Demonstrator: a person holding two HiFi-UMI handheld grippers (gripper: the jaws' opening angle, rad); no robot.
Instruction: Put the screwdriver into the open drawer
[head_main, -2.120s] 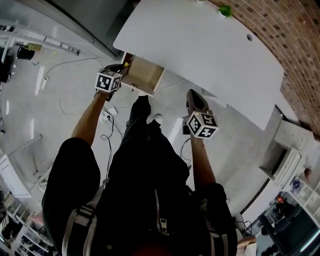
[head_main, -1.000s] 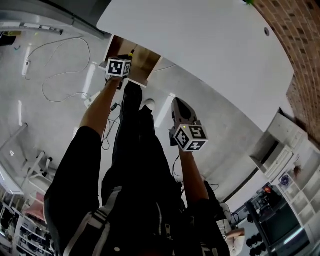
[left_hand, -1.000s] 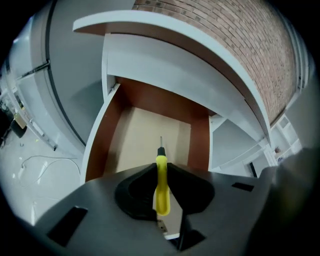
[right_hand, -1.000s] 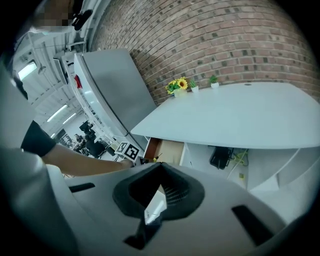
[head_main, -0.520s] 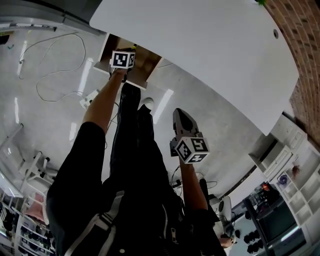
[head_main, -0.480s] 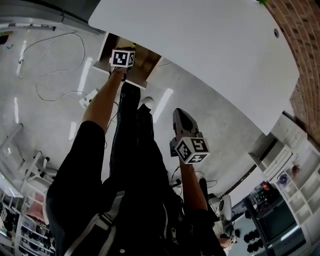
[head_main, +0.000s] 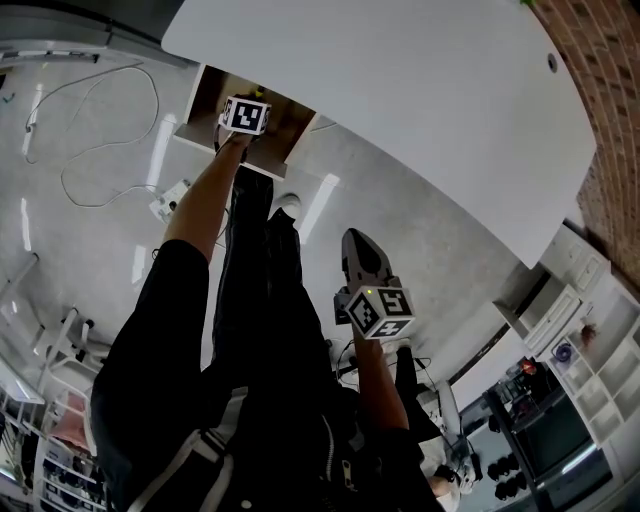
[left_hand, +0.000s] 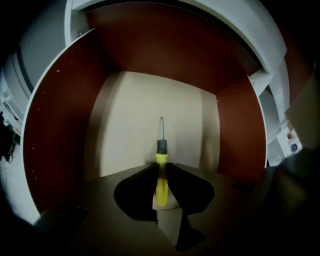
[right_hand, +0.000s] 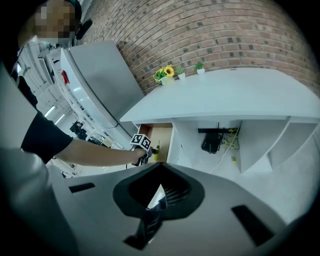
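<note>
The left tool (left_hand: 161, 167) grips the yellow screwdriver (left_hand: 161, 187), the drawer's (left_hand: 135, 120) pale bottom ahead, beneath the white desk (head_main: 400, 90); the right tool (right_hand: 159, 167) is closed and empty.

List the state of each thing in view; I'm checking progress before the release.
drawer: pulled open.
screwdriver: gripped by its yellow handle, tip pointing into the drawer.
left gripper: shut on the screwdriver.
right gripper: shut, empty, away from the drawer.

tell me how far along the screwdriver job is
Done: the drawer stands open and the left gripper is shut on the screwdriver by its yellow handle. In hand: its tip points into the drawer. Left: letting go inside. The right gripper hangs empty.
</note>
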